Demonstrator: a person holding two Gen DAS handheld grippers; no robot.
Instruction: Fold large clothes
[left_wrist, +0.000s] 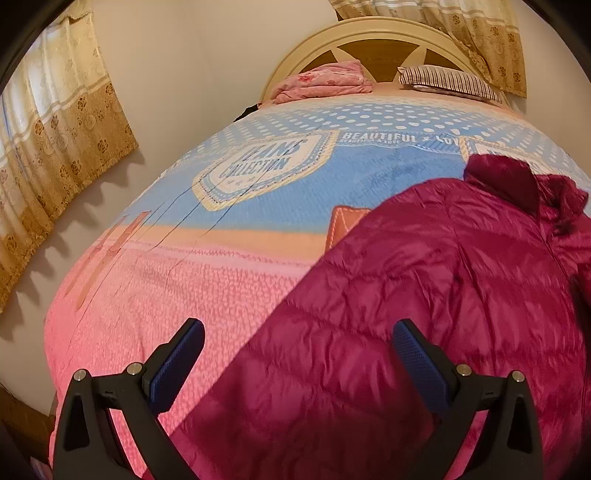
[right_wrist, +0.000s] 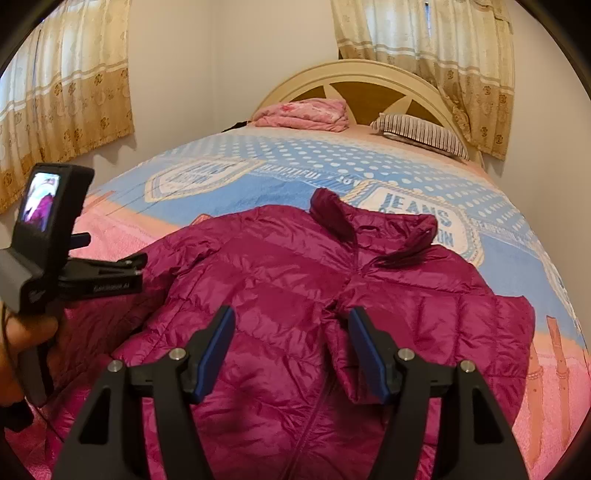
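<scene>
A magenta quilted puffer jacket (right_wrist: 295, 280) lies spread front-up on the bed, collar toward the headboard, right sleeve folded in over the front. It fills the right side of the left wrist view (left_wrist: 424, 295). My right gripper (right_wrist: 291, 354) is open and empty, hovering above the jacket's zipper line. My left gripper (left_wrist: 299, 354) is open and empty, over the jacket's left edge where it meets the bedspread. The left gripper also shows from the side in the right wrist view (right_wrist: 136, 266), by the jacket's left sleeve.
The bed (left_wrist: 221, 206) has a pink and blue printed bedspread. A folded pink blanket (right_wrist: 306, 112) and a striped pillow (right_wrist: 421, 134) lie by the cream headboard (right_wrist: 369, 74). Curtains (left_wrist: 55, 122) hang at left and behind. A wall runs along the bed's left side.
</scene>
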